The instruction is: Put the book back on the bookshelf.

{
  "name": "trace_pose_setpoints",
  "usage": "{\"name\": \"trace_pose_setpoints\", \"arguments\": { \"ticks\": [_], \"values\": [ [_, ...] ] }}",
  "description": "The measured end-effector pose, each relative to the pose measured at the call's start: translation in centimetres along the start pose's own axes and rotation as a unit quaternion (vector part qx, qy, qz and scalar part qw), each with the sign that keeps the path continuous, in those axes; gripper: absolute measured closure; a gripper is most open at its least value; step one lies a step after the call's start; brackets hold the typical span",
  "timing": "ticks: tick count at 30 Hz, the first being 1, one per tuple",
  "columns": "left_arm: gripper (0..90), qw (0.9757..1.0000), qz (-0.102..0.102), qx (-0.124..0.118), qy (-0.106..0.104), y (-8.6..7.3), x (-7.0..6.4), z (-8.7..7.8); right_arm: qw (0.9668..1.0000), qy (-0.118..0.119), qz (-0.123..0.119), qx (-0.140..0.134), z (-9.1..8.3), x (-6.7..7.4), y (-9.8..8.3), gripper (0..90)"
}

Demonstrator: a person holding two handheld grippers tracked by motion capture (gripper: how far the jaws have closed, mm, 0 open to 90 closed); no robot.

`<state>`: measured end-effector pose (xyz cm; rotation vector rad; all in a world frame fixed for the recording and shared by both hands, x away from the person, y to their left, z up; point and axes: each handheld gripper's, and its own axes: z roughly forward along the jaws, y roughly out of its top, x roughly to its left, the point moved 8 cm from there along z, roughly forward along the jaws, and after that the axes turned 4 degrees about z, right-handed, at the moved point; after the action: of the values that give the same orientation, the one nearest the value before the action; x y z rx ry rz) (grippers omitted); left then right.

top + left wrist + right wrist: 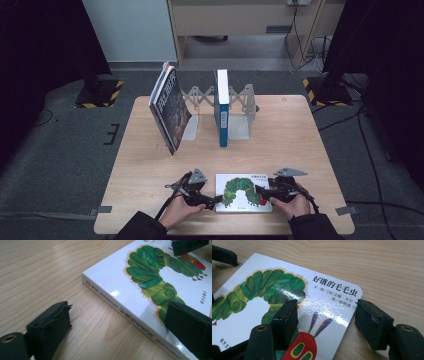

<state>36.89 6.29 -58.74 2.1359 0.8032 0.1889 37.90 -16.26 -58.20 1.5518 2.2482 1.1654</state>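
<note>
Reading 好饿的毛毛虫 on my caterpillar book lying flat on the table, left gripper wide across its spine edge, right gripper half-open astride its corner, neither gripping.

The high view is rather dim and a little soft, and the far left and far right corners fall into almost black. The table is lit evenly from above, with only weak shadows. In both gripper views the light is brighter. The glossy cover of the book shows white glare patches. The near jaws are blurred, while the book's printed letters stay quite sharp.
</note>
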Motion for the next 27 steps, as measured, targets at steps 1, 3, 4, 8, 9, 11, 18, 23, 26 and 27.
{"name": "trace_pose_setpoints", "arguments": {
  "ticks": [1, 3, 4, 8, 9, 11, 18, 23, 26, 27],
  "values": [
    [3.5, 1.0000, 0.000, 0.000, 0.000, 0.0, 0.0, 0.0, 1.0000, 0.001, 0.002, -0.001, 0.0, 0.0, 0.0, 35.2],
    [3.5, 1.0000, 0.000, 0.000, -0.001, 0.0, 0.0, 0.0, 0.9999, 0.004, 0.012, -0.003, -0.1, 0.0, 0.0, 36.0],
    [3.5, 1.0000, 0.000, 0.000, -0.001, 0.0, 0.0, 0.0, 0.9999, 0.004, 0.010, -0.005, -0.1, 0.0, 0.0, 36.0],
    [3.5, 1.0000, 0.000, 0.000, -0.001, 0.0, 0.0, 0.0, 0.9998, 0.010, 0.017, -0.005, -0.2, 0.0, -0.1, 36.2],
    [3.5, 1.0000, -0.001, 0.000, -0.001, 0.0, 0.0, 0.0, 0.9998, 0.012, 0.018, -0.006, -0.3, 0.0, 0.0, 37.2],
    [3.6, 1.0000, 0.000, -0.001, -0.002, 0.0, 0.0, 0.0, 0.9995, 0.017, 0.023, -0.011, -0.5, -0.1, 0.2, 37.7],
    [6.1, 0.9999, -0.001, -0.005, -0.013, 0.1, -0.1, 0.0, 0.9977, 0.040, 0.039, -0.039, -1.2, 0.0, 1.0, 38.5],
    [14.6, 0.9994, -0.011, -0.010, -0.030, 0.3, -0.4, -0.1, 0.9954, 0.054, 0.047, -0.062, -1.4, 0.1, 1.7, 38.6],
    [18.8, 0.9991, -0.011, -0.009, -0.040, 0.3, -0.7, -0.1, 0.9950, 0.058, 0.045, -0.068, -1.4, 0.3, 1.9, 38.7],
    [19.8, 0.9988, -0.012, -0.010, -0.045, 0.4, -0.8, 0.0, 0.9949, 0.059, 0.043, -0.071, -1.4, 0.3, 2.0, 38.6]
  ]
}}
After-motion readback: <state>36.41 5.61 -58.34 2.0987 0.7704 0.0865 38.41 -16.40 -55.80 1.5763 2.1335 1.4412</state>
